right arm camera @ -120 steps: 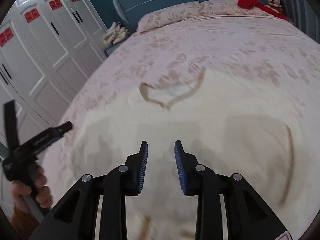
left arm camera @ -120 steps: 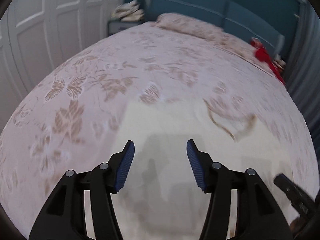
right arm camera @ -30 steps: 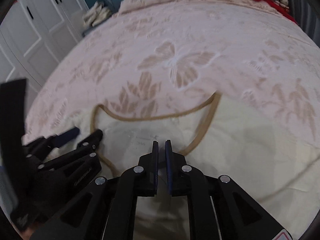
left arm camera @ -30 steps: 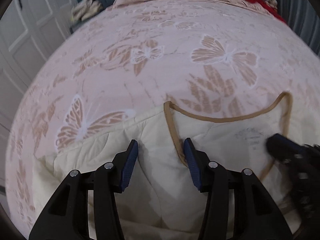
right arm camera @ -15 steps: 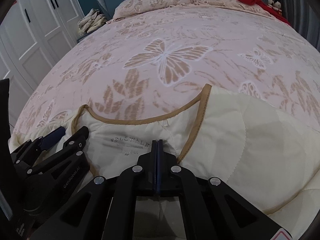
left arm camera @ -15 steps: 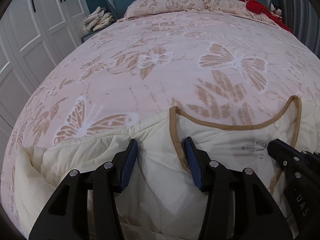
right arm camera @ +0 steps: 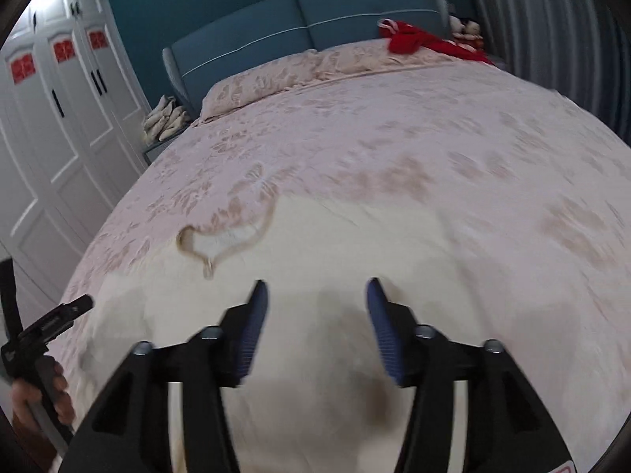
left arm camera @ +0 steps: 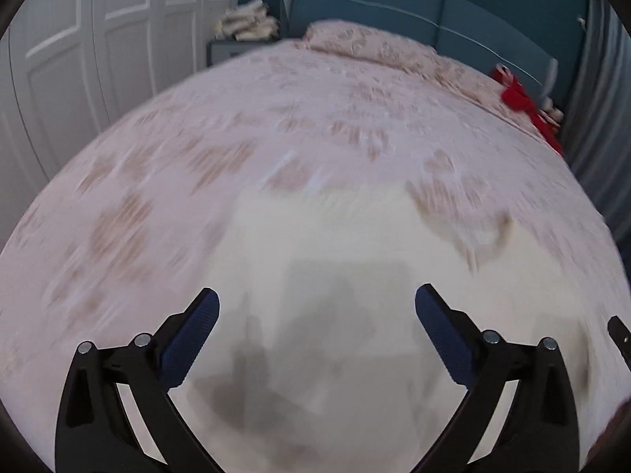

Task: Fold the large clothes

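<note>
A cream quilted garment [left arm camera: 335, 244] [right arm camera: 355, 244] with a tan-trimmed neckline [right arm camera: 221, 240] lies flat on the pink butterfly bedspread [left arm camera: 236, 138]. In the blurred left wrist view my left gripper [left arm camera: 315, 303] hangs above the garment with its jaws opening wide and nothing between them. My right gripper [right arm camera: 315, 299] also hovers over the cream cloth, jaws opening, with nothing between its pads. The left tool, held in a hand [right arm camera: 35, 386], shows at the right wrist view's left edge. The neckline [left arm camera: 481, 232] sits ahead and to the right in the left wrist view.
White wardrobe doors [right arm camera: 59, 126] run along the left of the bed. A teal headboard [right arm camera: 307, 27] and pillows [right arm camera: 276, 75] stand at the far end, with a red cloth [right arm camera: 418, 41] and soft toys at the far right. A nightstand [left arm camera: 232, 45] holds folded items.
Both grippers let go of the neckline area, opened and pulled back and up from the garment. The cloth now lies flat on the bed.
</note>
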Action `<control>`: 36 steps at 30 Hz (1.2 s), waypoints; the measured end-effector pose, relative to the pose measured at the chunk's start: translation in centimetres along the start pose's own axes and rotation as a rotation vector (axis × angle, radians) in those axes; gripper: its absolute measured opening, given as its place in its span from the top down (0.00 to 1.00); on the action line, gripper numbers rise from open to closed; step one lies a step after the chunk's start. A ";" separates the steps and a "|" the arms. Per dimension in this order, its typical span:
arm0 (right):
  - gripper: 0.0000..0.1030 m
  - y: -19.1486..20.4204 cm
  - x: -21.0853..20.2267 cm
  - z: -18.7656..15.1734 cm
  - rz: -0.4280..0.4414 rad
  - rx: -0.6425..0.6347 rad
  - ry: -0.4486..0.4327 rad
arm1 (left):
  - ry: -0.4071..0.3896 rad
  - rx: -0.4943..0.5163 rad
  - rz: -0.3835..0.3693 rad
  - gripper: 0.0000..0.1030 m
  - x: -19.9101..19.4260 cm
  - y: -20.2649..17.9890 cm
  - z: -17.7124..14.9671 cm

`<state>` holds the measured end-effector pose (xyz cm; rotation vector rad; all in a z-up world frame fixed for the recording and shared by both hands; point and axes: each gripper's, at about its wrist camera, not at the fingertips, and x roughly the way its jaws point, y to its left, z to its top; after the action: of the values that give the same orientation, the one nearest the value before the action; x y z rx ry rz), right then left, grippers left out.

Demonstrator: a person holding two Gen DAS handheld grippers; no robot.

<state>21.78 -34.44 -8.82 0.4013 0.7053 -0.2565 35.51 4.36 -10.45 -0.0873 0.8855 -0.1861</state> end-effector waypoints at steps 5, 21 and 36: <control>0.39 -9.3 -10.0 -10.3 -0.105 0.098 0.226 | 0.193 -0.006 0.005 0.06 -7.6 7.7 -11.2; 0.49 -11.2 -14.2 -20.7 0.011 0.329 0.268 | 0.328 -0.167 -0.084 0.53 -12.0 8.5 -20.0; 0.96 -7.1 -23.7 -16.8 0.107 0.116 0.311 | 0.196 -0.086 -0.205 0.94 -25.6 8.0 -19.3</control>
<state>-7.78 -31.17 -6.40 0.5954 0.9728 -0.1347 5.75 17.32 -4.37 -0.2437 1.0801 -0.3529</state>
